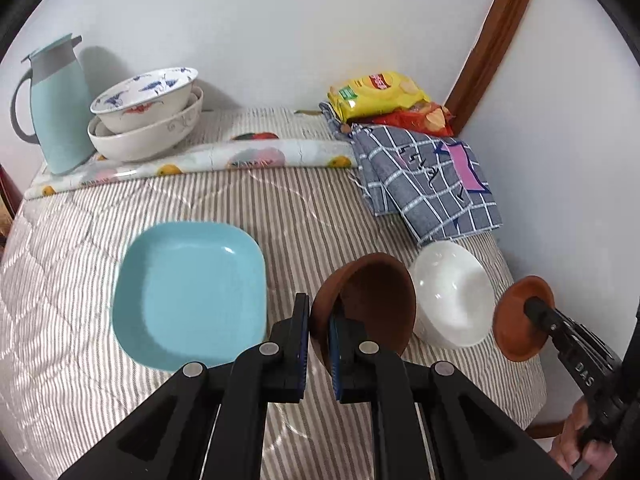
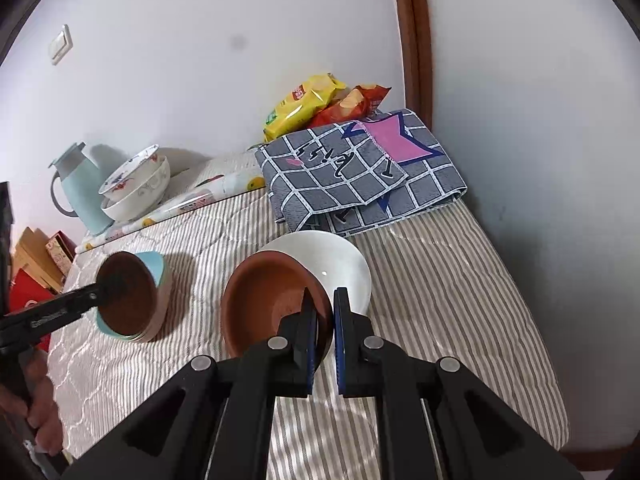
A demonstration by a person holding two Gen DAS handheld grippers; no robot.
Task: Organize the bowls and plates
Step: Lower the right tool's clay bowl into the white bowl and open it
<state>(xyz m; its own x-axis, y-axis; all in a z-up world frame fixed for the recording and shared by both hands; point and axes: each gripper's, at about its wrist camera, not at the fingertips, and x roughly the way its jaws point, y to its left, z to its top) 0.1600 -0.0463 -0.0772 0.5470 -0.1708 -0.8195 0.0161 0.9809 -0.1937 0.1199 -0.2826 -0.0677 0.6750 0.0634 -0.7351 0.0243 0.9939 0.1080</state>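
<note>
My left gripper [image 1: 319,322] is shut on the rim of a brown bowl [image 1: 374,300] and holds it tilted above the striped cover, between the light-blue square plate [image 1: 192,296] and the white bowl [image 1: 454,294]. My right gripper [image 2: 324,312] is shut on the rim of a second brown bowl [image 2: 268,300], held just in front of the white bowl [image 2: 340,264]. That second bowl and gripper show at the right of the left wrist view [image 1: 520,318]. The left gripper's bowl [image 2: 128,294] hides most of the blue plate [image 2: 154,264] in the right wrist view.
At the back left stand a light-blue jug [image 1: 60,108] and two stacked patterned bowls [image 1: 148,116] on a fruit-print mat [image 1: 192,160]. A folded checked cloth [image 1: 432,180] and snack bags [image 1: 380,94] lie at the back right by the wall. The table edge runs along the right.
</note>
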